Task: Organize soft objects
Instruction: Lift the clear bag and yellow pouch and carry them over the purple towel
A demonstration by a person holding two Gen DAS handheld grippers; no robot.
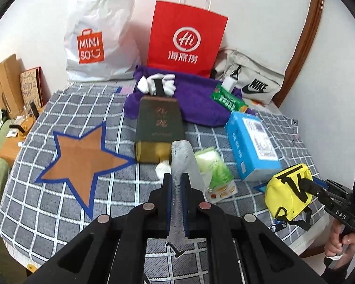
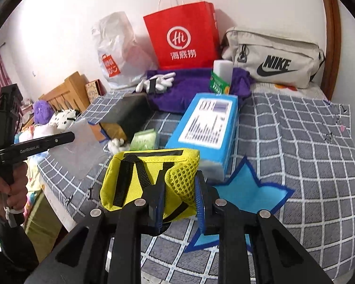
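My left gripper [image 1: 176, 177] is shut on a thin translucent plastic pouch [image 1: 182, 163], seen edge-on as a grey strip rising between the fingers. From the right wrist view the left gripper [image 2: 71, 137] holds the pouch [image 2: 82, 149] up as a flat sheet, above the bed's left edge. My right gripper [image 2: 181, 182] is shut on a yellow fabric pouch with black straps [image 2: 142, 177], pinching its mesh side. In the left wrist view the yellow pouch [image 1: 286, 189] hangs in the right gripper [image 1: 304, 184] above the bed's right front.
The grey checked bedspread [image 1: 59, 213] carries a brown star patch [image 1: 82, 161] and a blue star patch [image 2: 246, 194]. A dark box [image 1: 158, 130], green tissue pack [image 1: 215, 168], blue box [image 1: 253, 142], purple cloth [image 1: 196, 99] and white gloves [image 1: 158, 82] lie mid-bed. A red bag [image 1: 184, 40], white bag [image 1: 99, 37] and beige bag [image 1: 253, 80] line the wall.
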